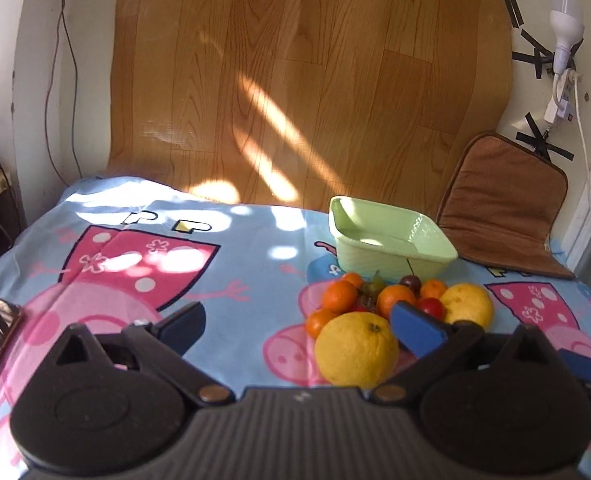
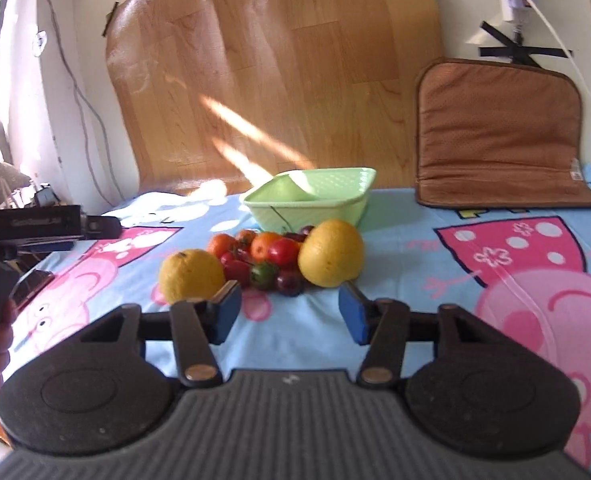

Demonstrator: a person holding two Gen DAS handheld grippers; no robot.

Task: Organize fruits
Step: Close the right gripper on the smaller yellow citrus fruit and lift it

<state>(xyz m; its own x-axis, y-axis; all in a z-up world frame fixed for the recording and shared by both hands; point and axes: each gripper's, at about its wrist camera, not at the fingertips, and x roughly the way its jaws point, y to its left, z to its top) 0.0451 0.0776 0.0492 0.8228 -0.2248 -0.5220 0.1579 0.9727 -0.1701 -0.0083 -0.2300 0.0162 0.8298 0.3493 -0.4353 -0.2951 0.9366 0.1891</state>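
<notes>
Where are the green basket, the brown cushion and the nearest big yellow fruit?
Basket (image 2: 279,192): right wrist view, inner wall.
Cushion (image 2: 495,128): right wrist view, middle.
Yellow fruit (image 1: 355,350): left wrist view, front skin.

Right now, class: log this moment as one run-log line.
left gripper: open, empty | right gripper: open, empty | fruit pile: on cloth | green basket: empty

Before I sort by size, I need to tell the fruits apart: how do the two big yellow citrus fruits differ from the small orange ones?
The two yellow citrus fruits are far bigger than the small oranges and pale yellow, not deep orange. The yellow ones sit at the outer ends of the pile; the small oranges cluster in the middle among red and dark fruits. All are round and lie on the cloth, outside the green basket.
</notes>
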